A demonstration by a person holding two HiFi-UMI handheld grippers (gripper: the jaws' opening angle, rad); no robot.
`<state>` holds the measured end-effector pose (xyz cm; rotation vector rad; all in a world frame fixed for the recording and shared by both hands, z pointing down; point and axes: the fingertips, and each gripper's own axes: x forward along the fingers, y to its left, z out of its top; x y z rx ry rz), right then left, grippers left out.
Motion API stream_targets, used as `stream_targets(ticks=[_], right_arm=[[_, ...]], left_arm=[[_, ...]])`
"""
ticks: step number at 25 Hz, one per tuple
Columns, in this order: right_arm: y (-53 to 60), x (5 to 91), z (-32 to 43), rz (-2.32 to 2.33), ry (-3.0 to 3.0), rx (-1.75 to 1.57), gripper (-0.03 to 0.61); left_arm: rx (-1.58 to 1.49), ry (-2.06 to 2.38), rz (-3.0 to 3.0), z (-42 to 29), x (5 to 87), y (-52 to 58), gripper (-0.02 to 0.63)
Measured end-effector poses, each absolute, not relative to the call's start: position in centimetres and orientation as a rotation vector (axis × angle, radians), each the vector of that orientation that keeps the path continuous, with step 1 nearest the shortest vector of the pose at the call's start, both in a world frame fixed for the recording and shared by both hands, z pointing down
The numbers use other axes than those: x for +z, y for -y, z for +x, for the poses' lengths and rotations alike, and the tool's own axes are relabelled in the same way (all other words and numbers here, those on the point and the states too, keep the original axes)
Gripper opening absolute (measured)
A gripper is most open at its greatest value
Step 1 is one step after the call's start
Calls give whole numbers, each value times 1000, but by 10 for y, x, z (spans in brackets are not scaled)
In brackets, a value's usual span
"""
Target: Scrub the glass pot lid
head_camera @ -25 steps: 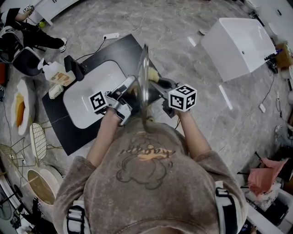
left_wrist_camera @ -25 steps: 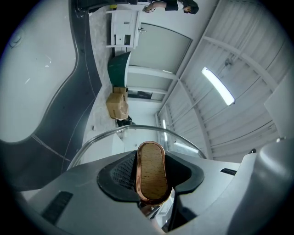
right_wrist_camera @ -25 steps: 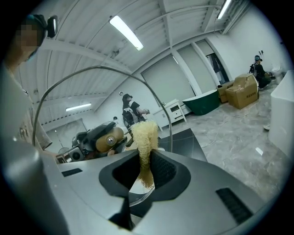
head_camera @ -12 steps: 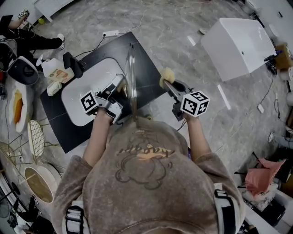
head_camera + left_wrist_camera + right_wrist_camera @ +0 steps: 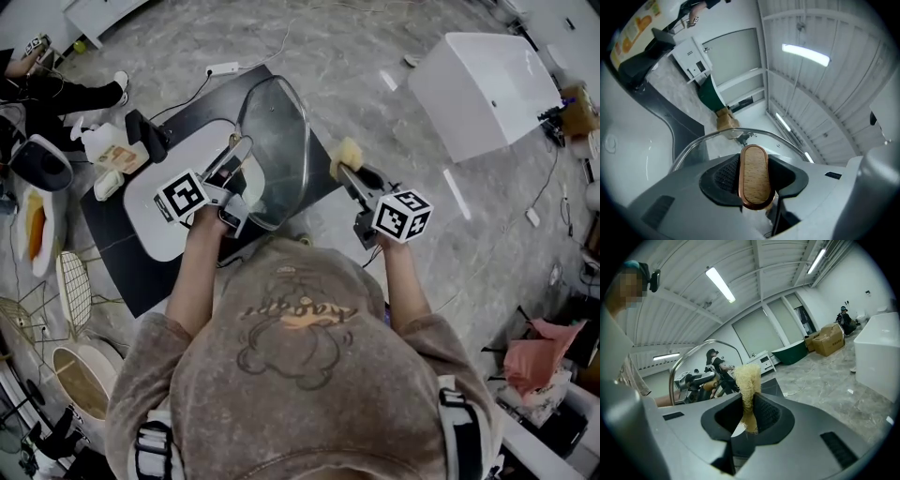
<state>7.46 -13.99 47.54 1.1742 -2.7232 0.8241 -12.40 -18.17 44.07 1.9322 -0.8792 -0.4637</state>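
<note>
Lid is rolling from edge-on to broadside, left gripper clamping its knob; right gripper is pinching loofah just beside its right rim.

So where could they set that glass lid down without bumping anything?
The white basin looks mostly bare, and so is the dark mat strip nearest the person. Open floor lies between mat and white box. It's crowded at the basin's far-left edge: bottle and sponge.
</note>
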Motion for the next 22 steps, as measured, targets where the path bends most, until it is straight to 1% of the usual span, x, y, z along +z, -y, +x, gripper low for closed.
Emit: stream_targets(ticks=[8, 22], right_arm=[[136, 478, 89, 1253, 2699, 830, 57], [113, 487, 114, 1418, 2615, 872, 57]], left_arm=[[-107, 1065, 2125, -109, 461, 205, 179], [448, 1116, 2248, -63, 553, 244, 179]])
